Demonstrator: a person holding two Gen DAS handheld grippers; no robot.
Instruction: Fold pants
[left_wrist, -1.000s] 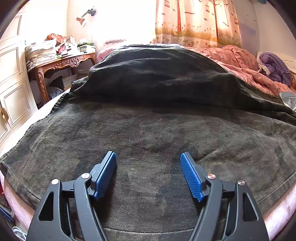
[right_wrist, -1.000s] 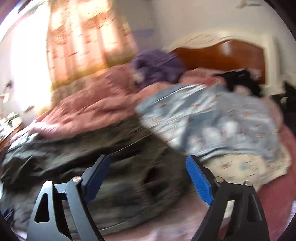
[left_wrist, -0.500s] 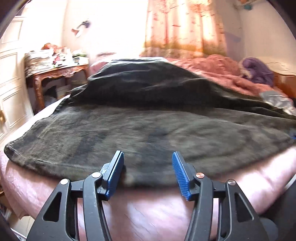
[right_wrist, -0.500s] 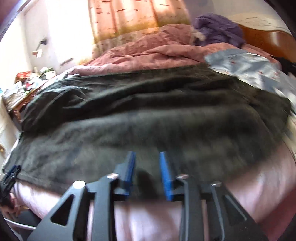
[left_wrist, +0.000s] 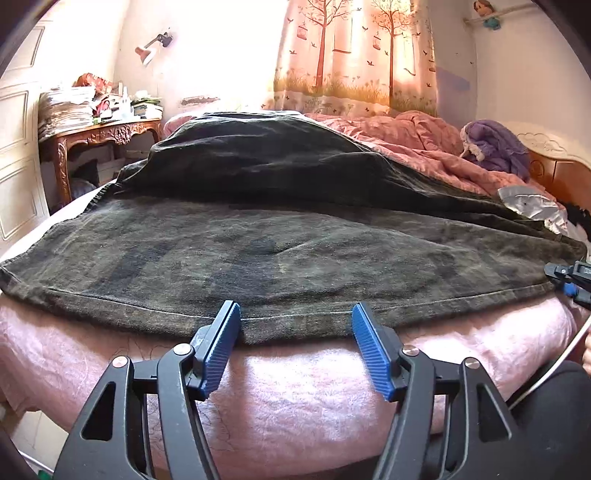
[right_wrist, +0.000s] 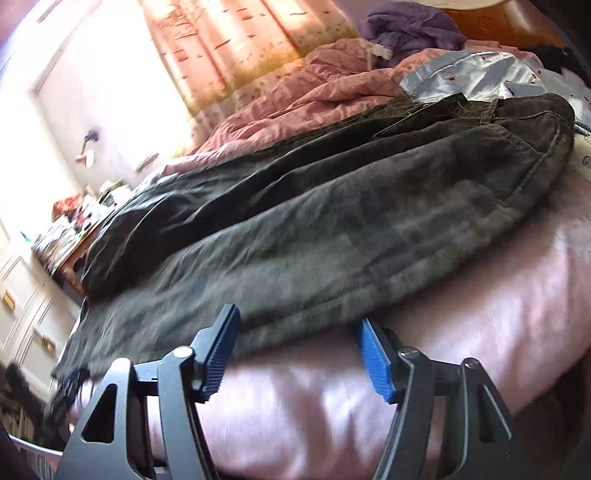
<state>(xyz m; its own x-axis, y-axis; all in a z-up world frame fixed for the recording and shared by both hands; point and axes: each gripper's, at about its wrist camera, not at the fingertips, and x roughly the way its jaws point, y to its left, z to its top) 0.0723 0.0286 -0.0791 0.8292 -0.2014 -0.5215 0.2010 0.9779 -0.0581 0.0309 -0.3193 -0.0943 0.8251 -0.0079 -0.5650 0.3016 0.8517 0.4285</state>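
Both tongs have pulled back toward the near edge of the bed since a second ago: the left tongs (left_wrist: 295, 332), which hung over the middle of the pants (left_wrist: 280, 254), now sit at the near hem, and the right tongs (right_wrist: 297, 343), nearly pinched together half a second back, have spread wide again.

From the left, a cluttered table (left_wrist: 107, 129) stands by the wall. The pants lie lengthwise across the pink bed (left_wrist: 317, 398), one leg flat along the near edge, the other bunched in a darker ridge behind it, the waist end off to the right. Further right lie a pink quilt (left_wrist: 413, 136) and a purple garment (left_wrist: 495, 147).

Left tongs: released, holding nothing, tips touching or just short of the hem. Right tongs: likewise released, at the near edge closer to the waist, and visible at the right rim of the left camera.

The cloth looks like thick washed denim: heavy, limp but with some body, not slippery. I'd judge the stitched near hem the best place to pinch, one tongs toward each end, so the leg lifts evenly rather than sagging.
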